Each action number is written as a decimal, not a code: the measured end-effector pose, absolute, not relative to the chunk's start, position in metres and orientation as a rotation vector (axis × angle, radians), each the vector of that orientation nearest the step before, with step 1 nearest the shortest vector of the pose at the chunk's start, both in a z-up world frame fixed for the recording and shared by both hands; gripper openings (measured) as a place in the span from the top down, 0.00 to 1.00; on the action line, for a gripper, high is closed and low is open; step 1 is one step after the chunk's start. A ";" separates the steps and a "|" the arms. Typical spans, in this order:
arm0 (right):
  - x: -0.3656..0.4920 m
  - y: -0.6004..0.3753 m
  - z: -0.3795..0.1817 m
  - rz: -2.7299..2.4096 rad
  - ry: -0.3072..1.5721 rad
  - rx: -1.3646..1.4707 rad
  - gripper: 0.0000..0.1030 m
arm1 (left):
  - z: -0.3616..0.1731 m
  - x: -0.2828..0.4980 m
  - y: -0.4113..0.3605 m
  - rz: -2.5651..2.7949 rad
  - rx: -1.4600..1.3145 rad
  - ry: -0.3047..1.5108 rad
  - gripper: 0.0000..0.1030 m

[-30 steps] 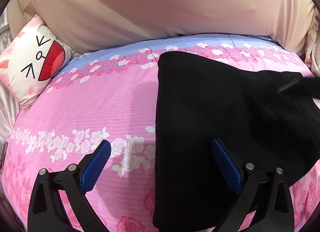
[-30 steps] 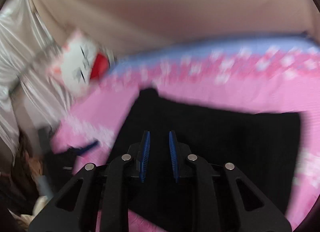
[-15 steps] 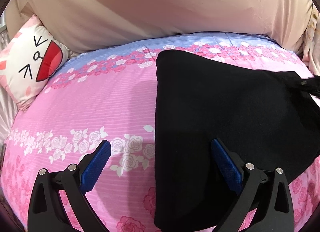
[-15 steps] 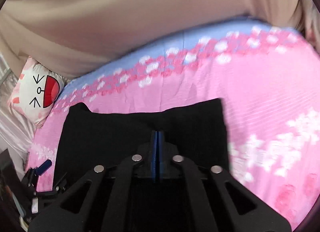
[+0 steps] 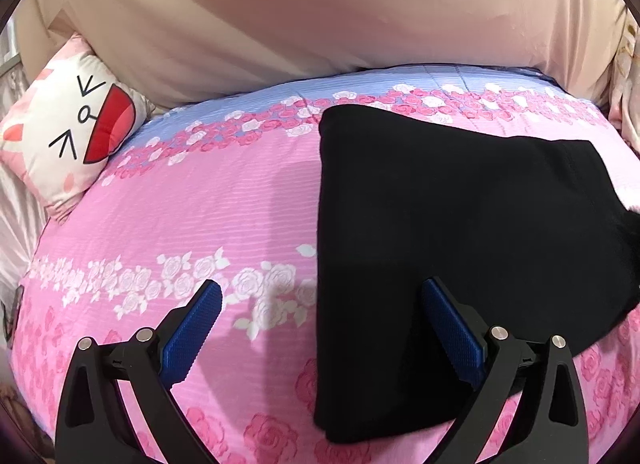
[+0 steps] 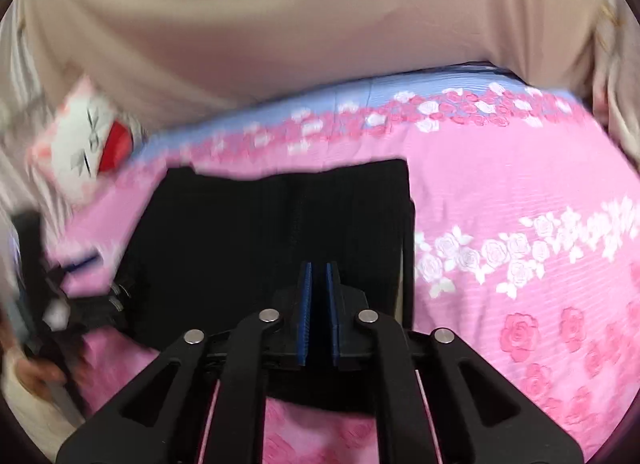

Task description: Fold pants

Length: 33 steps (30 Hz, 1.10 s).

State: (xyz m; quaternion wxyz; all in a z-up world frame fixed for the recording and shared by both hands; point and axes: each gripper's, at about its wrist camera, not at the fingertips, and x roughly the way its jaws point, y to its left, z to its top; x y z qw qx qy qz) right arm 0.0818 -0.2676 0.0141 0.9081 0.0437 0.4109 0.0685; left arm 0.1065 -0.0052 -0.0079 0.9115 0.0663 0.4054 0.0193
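Note:
Black pants (image 5: 440, 232) lie folded flat on a pink rose-print bedspread (image 5: 200, 223). In the left wrist view my left gripper (image 5: 320, 296) is open and empty, its right finger over the pants' near left part and its left finger over bare bedspread. In the right wrist view the pants (image 6: 260, 232) lie ahead. My right gripper (image 6: 319, 276) hovers over them with blue pads (image 6: 306, 304) almost together and a thin gap; I see no cloth between them. The left gripper (image 6: 80, 288) shows blurred at the left.
A white cat-face pillow (image 5: 68, 131) lies at the bed's far left corner, also seen in the right wrist view (image 6: 84, 143). A beige sheet (image 5: 320, 15) hangs behind the bed. Bare bedspread (image 6: 520, 223) lies right of the pants.
The right gripper swung across over the pants; its pads closed fully, then parted slightly. It left the left wrist view. The left gripper stayed open and barely moved.

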 end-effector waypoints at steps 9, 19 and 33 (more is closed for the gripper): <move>0.132 -0.170 0.073 0.444 0.784 0.017 0.89 | -0.017 0.082 0.018 0.047 0.091 0.864 0.05; 0.274 -0.037 -0.015 0.306 0.957 -0.299 0.85 | -0.022 0.086 0.022 0.043 0.083 0.851 0.05; 0.219 -0.108 0.014 0.399 0.902 0.015 0.83 | -0.023 0.087 0.025 0.032 0.043 0.867 0.05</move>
